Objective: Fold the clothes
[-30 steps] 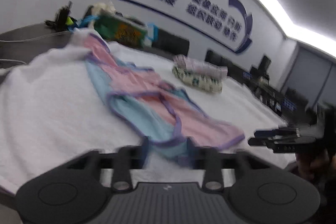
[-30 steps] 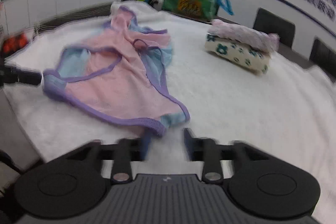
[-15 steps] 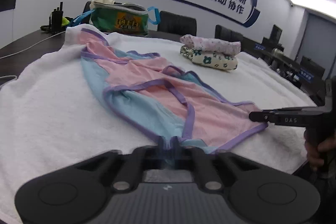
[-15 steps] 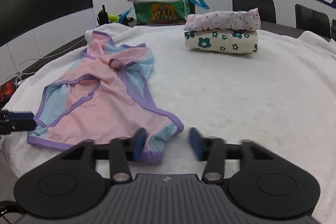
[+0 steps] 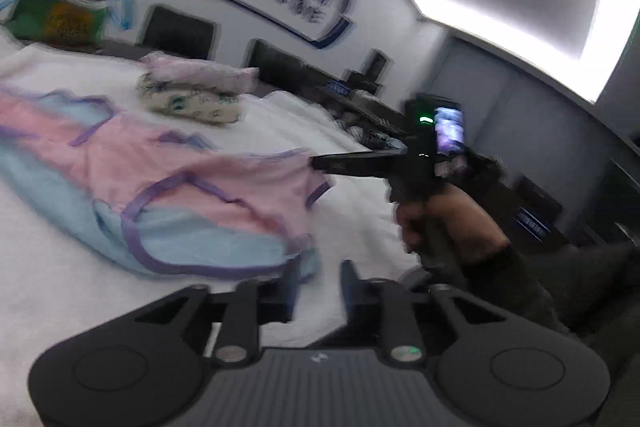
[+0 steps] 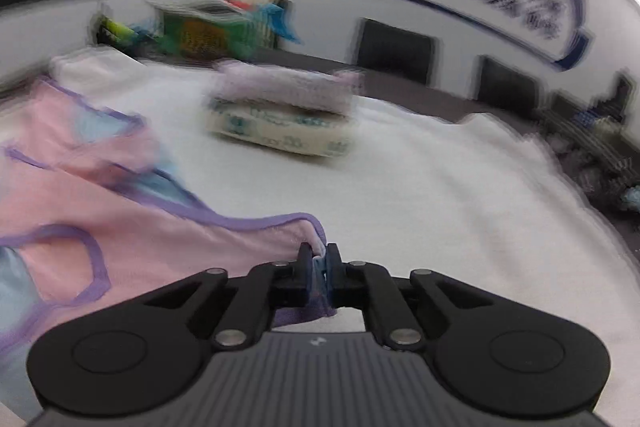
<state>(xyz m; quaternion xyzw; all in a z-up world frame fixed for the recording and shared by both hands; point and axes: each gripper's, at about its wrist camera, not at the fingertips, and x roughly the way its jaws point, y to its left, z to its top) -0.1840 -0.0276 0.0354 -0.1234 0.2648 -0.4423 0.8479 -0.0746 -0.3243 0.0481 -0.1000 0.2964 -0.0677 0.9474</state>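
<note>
- Since half a second ago, the right gripper (image 6: 319,259) has gone from spread beside the hem to clamped on the near corner of the pink-and-blue garment (image 6: 132,227), while the left gripper (image 5: 320,277) has gone from pinched shut to fingers apart, its left finger against the blue hem.
- Only the left wrist view shows the right gripper (image 5: 320,163) from the side, with a hand (image 5: 444,223) on its handle and a lit screen on top.
- Only the right wrist view shows fabric pinched between its own fingers.
- Both views are blurred; the garment (image 5: 168,195) lies spread on the white blanket (image 6: 420,195), well apart from the folded stack (image 6: 280,115).
</note>
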